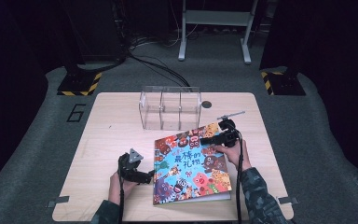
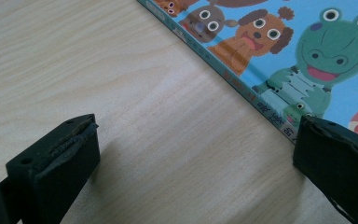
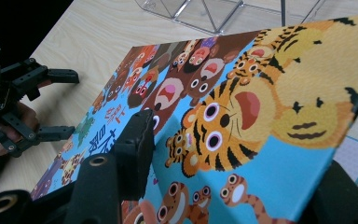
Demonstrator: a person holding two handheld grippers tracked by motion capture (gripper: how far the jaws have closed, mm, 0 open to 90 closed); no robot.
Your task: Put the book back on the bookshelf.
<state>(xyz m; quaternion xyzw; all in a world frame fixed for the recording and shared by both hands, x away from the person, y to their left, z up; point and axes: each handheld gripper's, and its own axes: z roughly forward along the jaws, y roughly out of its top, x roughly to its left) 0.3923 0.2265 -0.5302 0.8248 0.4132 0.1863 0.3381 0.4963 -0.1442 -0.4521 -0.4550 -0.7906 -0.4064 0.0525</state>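
While one picture book (image 1: pixel 191 163) lies flat, two grippers, one clear box (image 1: pixel 170 107)

Table (image 1: pixel 121 116) lit evenly from overhead, room around it nearly black; soft shadow under the left gripper's jaws, both close views sharp mid-frame but blurred at the near black jaws, no glare

Colourful animal book (image 1: pixel 189 163), cover lifted.
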